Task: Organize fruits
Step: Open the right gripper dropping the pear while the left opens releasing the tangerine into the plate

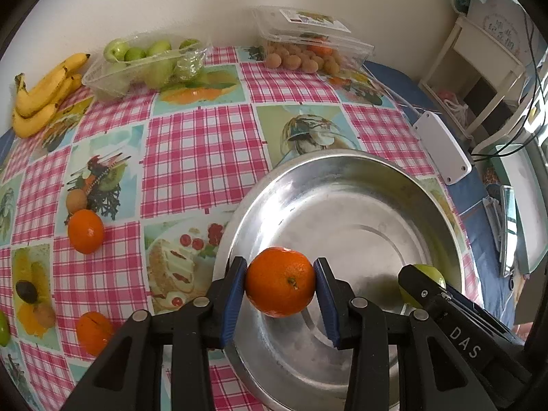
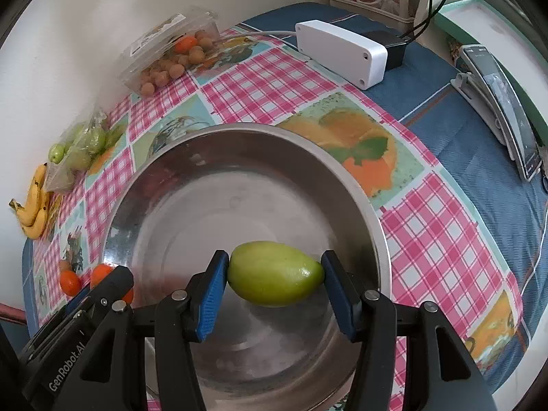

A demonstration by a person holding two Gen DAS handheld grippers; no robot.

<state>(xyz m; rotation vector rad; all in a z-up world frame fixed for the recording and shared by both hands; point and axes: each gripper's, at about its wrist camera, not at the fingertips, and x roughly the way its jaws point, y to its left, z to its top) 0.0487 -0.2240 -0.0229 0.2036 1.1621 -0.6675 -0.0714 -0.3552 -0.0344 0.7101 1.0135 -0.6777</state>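
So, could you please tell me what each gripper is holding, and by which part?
Left gripper: orange, by its sides. Right gripper: green fruit, by its two ends.

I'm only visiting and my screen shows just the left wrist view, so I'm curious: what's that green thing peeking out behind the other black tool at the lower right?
Observer: A green fruit, pear-like, clamped between the right gripper pads.
Operator: Is it over the metal bowl too?
Observer: Yes, it hangs above the metal bowl, and nothing lies in the bowl.
Operator: Anything past the white box that I can't make out?
Observer: A black adapter sits right behind the white box.
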